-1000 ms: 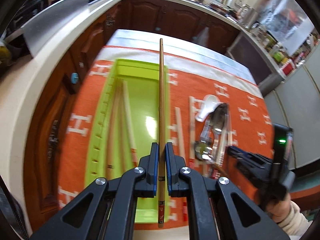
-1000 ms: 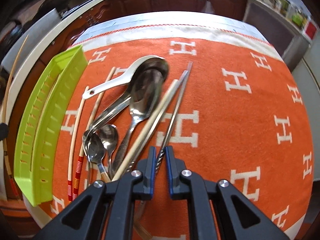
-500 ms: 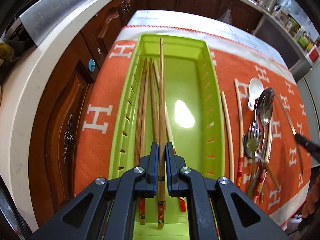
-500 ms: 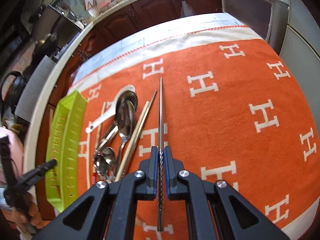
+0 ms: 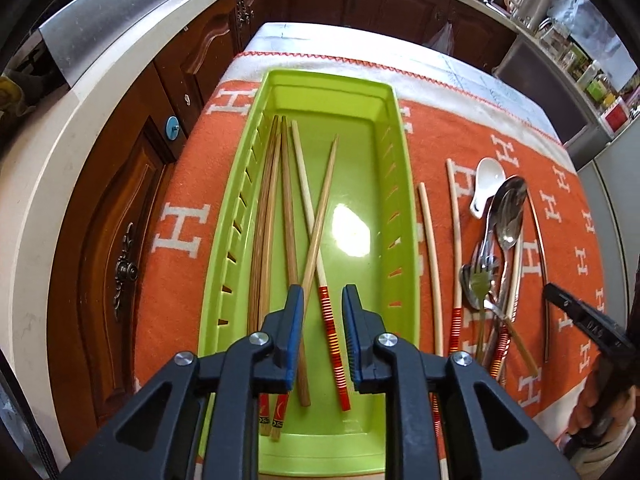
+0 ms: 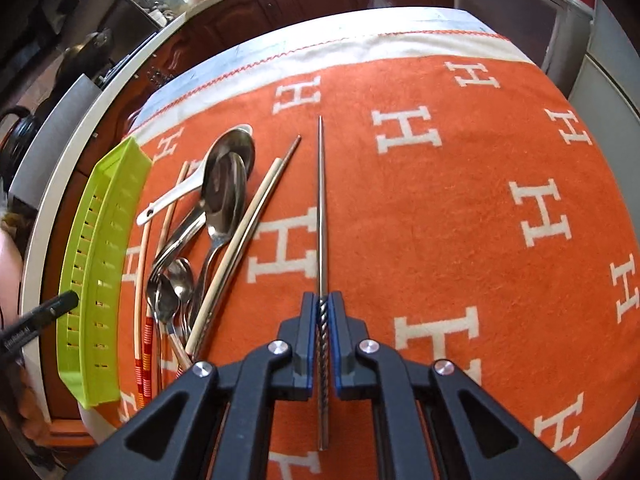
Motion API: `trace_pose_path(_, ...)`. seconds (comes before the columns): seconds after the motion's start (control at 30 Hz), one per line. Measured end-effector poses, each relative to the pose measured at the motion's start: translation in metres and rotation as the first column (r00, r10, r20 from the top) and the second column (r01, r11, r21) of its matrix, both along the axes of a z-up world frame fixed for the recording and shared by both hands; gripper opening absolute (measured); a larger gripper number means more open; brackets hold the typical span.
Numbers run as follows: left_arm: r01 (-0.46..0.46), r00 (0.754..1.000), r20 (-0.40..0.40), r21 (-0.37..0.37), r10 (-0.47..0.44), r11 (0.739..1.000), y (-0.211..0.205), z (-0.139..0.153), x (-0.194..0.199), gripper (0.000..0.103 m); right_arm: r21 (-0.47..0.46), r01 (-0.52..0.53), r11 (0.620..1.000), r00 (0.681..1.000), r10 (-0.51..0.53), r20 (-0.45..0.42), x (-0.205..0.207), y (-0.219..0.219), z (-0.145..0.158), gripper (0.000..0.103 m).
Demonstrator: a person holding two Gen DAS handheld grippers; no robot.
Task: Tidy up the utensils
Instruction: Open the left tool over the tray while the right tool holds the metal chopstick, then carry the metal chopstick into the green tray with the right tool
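Note:
My left gripper (image 5: 322, 320) hangs over the near end of the green tray (image 5: 404, 200), jaws opening, pads pressing on nothing. A wooden chopstick (image 5: 320, 216) lies slanted in the tray across a pale chopstick with red bands (image 5: 304, 184), beside several darker ones. My right gripper (image 6: 323, 316) is shut on a metal chopstick (image 6: 321, 200) by its twisted handle, held above the orange cloth (image 6: 440, 220) to the right of the utensil pile. That pile holds steel spoons (image 6: 224, 184), a fork, a white ceramic spoon (image 5: 486, 184) and more chopsticks.
The tray sits at the cloth's left edge, close to the table's side, with dark wooden cabinets and a pale counter beyond. Two pale chopsticks (image 5: 430, 248) lie between tray and pile. The cloth right of the metal chopstick is bare.
The left jaws have parted and the wooden chopstick has dropped from them, now lying slanted in the tray. The right gripper has lifted the metal chopstick off the cloth and away from the pile.

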State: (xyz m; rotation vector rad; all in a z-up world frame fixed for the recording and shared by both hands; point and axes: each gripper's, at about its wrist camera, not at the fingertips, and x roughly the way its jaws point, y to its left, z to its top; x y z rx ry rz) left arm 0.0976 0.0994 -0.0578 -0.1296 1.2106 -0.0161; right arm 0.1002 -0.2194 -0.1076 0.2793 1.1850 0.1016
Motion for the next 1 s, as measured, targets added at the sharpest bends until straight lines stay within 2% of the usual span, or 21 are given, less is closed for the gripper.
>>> trace_pose_path(0.33, -0.002, 1.0, 0.018, -0.038, 0.003, 0.999, -0.001, 0.009, -0.004, 0.018, -0.102, -0.047, 0.994, 0.994, 0.057, 0.097, -0.006, 0.012, -0.001, 0.007)
trace_pose_path(0.47, 0.001, 1.0, 0.018, -0.05, 0.0, 0.999, -0.001, 0.01, -0.005, 0.018, -0.109, -0.069, 0.992, 0.987, 0.084, 0.134, -0.008, 0.017, -0.001, 0.02)
trace_pose_path(0.57, -0.004, 1.0, 0.018, -0.059, 0.005, 0.998, -0.001, 0.011, -0.006, 0.018, -0.172, -0.091, 0.981, 0.978, 0.12, 0.168, -0.013, 0.026, -0.002, 0.021)
trace_pose_path(0.63, -0.007, 1.0, 0.02, -0.068, 0.009, 0.998, 0.001, 0.011, -0.006, 0.018, -0.216, -0.093, 0.972, 0.972, 0.135, 0.192, -0.017, 0.032, -0.003, 0.021)
trace_pose_path(0.7, -0.012, 1.0, 0.02, -0.081, 0.013, 0.997, 0.002, 0.011, -0.008, 0.018, -0.217, -0.084, 0.973, 0.972, 0.128, 0.196, -0.017, 0.032, -0.003, 0.021)
trace_pose_path(0.8, -0.012, 1.0, 0.025, -0.096, 0.015, 0.995, 0.005, 0.013, -0.01, 0.018, -0.237, -0.06, 0.97, 0.976, 0.107, 0.191, -0.016, 0.03, -0.003, 0.006)
trace_pose_path(0.93, -0.022, 0.999, 0.039, -0.113, 0.027, 0.993, 0.011, 0.017, -0.015, 0.018, -0.172, -0.042, 0.984, 0.986, 0.069, 0.153, -0.012, 0.019, -0.001, 0.005)
trace_pose_path(1.0, -0.026, 0.998, 0.049, -0.123, 0.032, 0.992, 0.015, 0.021, -0.018, 0.018, -0.111, -0.023, 0.994, 0.992, 0.036, 0.119, -0.012, 0.012, 0.002, 0.005)
